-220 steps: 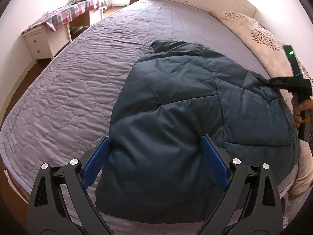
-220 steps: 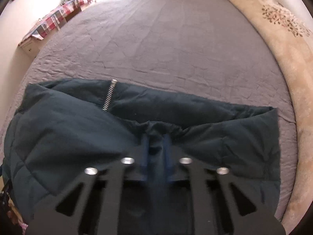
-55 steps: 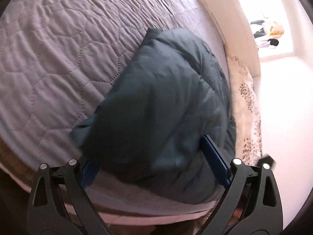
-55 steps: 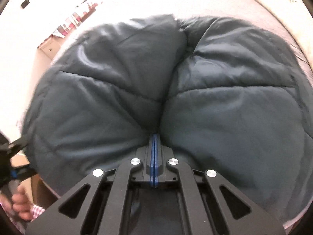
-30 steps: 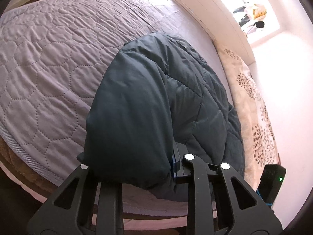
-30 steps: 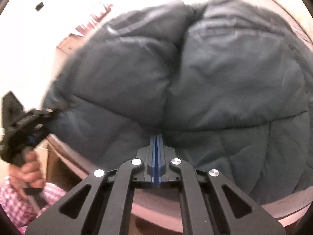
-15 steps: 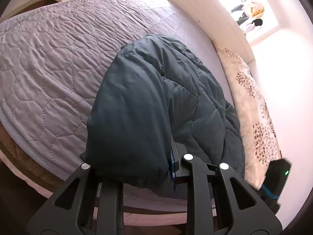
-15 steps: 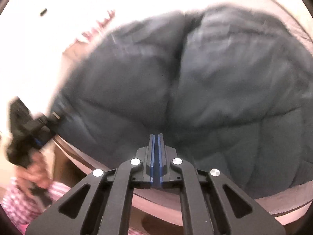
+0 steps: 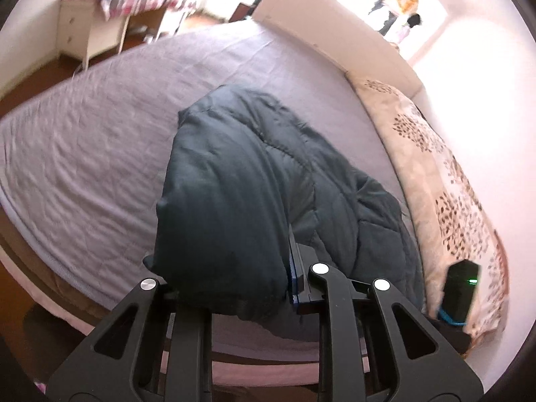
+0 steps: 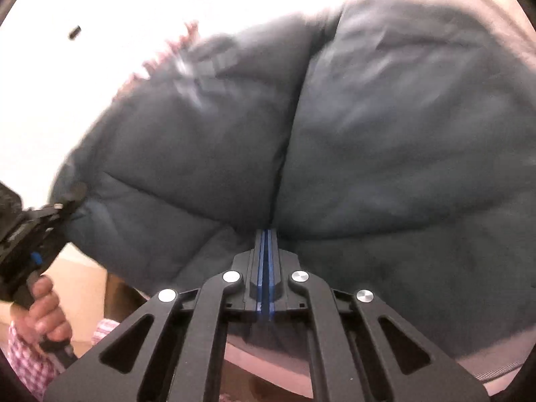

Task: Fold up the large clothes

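A dark teal puffer jacket [image 9: 254,174] lies bunched near the front edge of the grey quilted bed [image 9: 100,154]. My left gripper [image 9: 227,268] is shut on a thick fold at the jacket's near edge. Its left finger is buried under the fabric and only the right blue pad [image 9: 293,268] shows. In the right wrist view the jacket [image 10: 368,134] fills the frame. My right gripper [image 10: 264,234] is shut, its blue pads pressed together where a crease of the jacket runs into the tips. There the left gripper [image 10: 72,201] bites the jacket's left corner.
A cream floral blanket [image 9: 435,174] runs along the bed's right side, below a white headboard [image 9: 335,43]. A white table with a plaid cloth [image 9: 110,10] stands far left. The right tool's black body with a green light [image 9: 460,288] is low right. A person's hand [image 10: 40,305] holds the left tool.
The left gripper, open around the jacket seconds ago, is now shut on its fold and has risen, rolling the view. In the right view the jacket has lifted and the left tool has moved up.
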`<state>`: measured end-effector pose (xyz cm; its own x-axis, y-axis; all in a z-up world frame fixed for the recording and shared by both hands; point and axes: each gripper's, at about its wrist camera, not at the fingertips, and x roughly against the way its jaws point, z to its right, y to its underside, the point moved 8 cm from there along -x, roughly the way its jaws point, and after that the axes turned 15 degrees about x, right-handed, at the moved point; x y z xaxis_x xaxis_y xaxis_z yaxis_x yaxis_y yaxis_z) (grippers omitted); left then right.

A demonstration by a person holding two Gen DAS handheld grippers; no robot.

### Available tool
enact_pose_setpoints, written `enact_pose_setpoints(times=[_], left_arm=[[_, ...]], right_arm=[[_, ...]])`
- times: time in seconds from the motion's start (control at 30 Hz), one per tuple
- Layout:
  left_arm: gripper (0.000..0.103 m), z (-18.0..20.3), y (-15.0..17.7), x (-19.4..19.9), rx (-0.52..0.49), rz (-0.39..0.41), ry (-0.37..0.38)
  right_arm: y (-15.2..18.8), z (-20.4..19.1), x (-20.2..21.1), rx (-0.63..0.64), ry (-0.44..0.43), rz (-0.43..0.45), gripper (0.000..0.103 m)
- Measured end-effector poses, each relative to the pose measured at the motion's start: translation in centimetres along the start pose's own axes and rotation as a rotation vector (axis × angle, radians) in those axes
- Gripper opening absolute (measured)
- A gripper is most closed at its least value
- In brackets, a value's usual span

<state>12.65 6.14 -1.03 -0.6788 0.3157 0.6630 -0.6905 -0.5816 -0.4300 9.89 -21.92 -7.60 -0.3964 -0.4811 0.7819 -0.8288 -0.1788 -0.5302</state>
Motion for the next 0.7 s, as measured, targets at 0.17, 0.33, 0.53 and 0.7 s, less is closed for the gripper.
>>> enact_pose_setpoints(times=[0.17,0.33,0.53,0.7], left_arm=[[0.020,5.0,-0.7,1.5,-0.137,0.060,0.006],[0.020,10.9,0.0,2.9,-0.310,0.119,0.022],[0.020,20.4,5.1,3.0,-0.610,0.157,0.078],[0.020,27.9,15.6,-0.8,-0.988,0.119,0.168]], right_arm=[[1.8,7.2,8.1,-0.156,0.065,0.194,0.002],[5.0,15.5,11.2,-0.392,0.109,0.293,0.004],[5.5,14.6,5.7,-0.306,0.031,0.165,0.003],[6.0,14.8,5.9,-0.328,-0.034,0.178,0.003]])
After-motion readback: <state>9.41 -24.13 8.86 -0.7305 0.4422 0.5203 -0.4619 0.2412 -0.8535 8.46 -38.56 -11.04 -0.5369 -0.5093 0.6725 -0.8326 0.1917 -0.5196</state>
